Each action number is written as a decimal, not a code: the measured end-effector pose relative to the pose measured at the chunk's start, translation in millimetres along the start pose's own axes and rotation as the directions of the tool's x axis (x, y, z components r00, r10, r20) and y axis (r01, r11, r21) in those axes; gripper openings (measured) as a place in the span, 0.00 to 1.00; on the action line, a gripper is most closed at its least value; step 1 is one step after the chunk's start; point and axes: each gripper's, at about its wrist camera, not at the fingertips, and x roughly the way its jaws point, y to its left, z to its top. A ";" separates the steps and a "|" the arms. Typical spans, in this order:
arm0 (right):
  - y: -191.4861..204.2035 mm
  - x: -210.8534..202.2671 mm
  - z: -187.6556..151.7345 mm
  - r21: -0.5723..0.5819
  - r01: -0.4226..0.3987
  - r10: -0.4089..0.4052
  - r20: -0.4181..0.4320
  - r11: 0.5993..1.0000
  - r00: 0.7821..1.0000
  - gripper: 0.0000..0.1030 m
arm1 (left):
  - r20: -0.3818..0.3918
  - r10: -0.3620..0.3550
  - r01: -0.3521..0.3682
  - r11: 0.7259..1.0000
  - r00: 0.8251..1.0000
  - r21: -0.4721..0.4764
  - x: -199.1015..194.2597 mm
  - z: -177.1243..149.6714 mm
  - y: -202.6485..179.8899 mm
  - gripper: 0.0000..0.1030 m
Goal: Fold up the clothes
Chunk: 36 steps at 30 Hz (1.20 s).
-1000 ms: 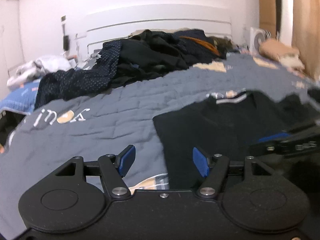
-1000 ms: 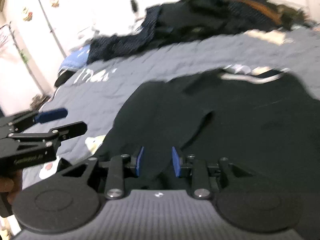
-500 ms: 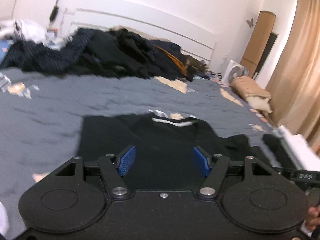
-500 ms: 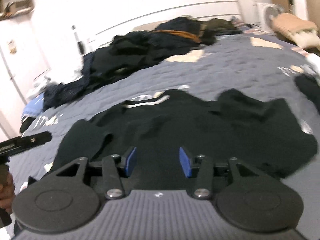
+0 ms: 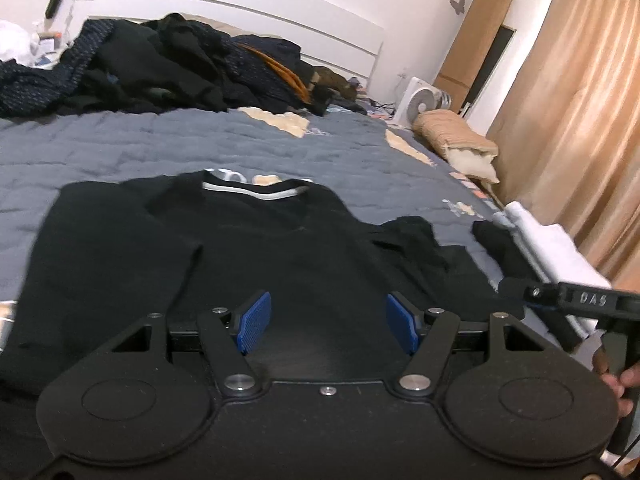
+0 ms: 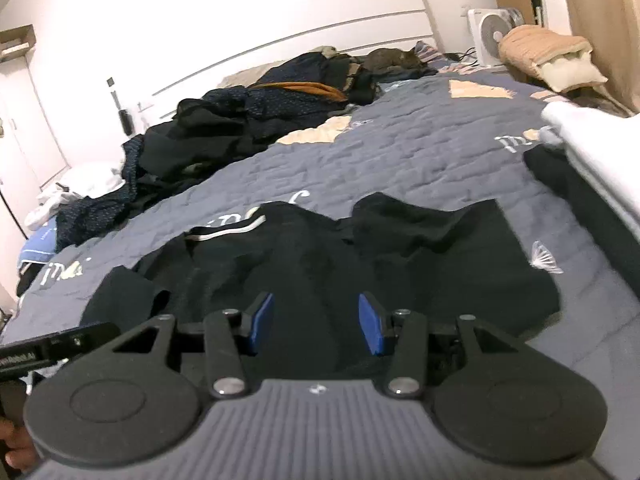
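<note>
Lying flat on the quilt (image 5: 200, 148), the black shirt (image 5: 280, 248) has its white-trimmed collar toward the clothes pile (image 5: 168, 68) at the headboard. Just above the shirt's near hem, the left gripper (image 5: 328, 322) stands apart, empty. Beside it, the right gripper (image 6: 316, 324), its jaws just widened, holds nothing.

black sweater (image 5: 288, 256) | white-striped collar | spread flat, one sleeve folded in | grey quilt (image 5: 160, 152)
</note>
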 end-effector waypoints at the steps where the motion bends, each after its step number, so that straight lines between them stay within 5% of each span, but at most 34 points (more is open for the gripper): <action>1: -3.7 -1.0 -0.3 -0.004 0.009 -0.009 -0.002 1.000 1.000 0.45 | 0.000 -0.011 0.011 1.000 1.000 0.000 2.4 -1.2 -2.9 0.61; 20: -92.5 -3.7 1.6 0.139 0.126 -0.118 -0.065 0.982 0.991 0.45 | -0.063 -0.143 0.146 0.989 0.988 0.031 36.6 -31.3 -60.7 0.61; 36: -170.8 13.6 -15.1 0.497 0.175 -0.111 -0.156 0.850 0.982 0.45 | -0.105 -0.139 0.142 0.990 0.985 0.019 45.7 -39.2 -56.5 0.61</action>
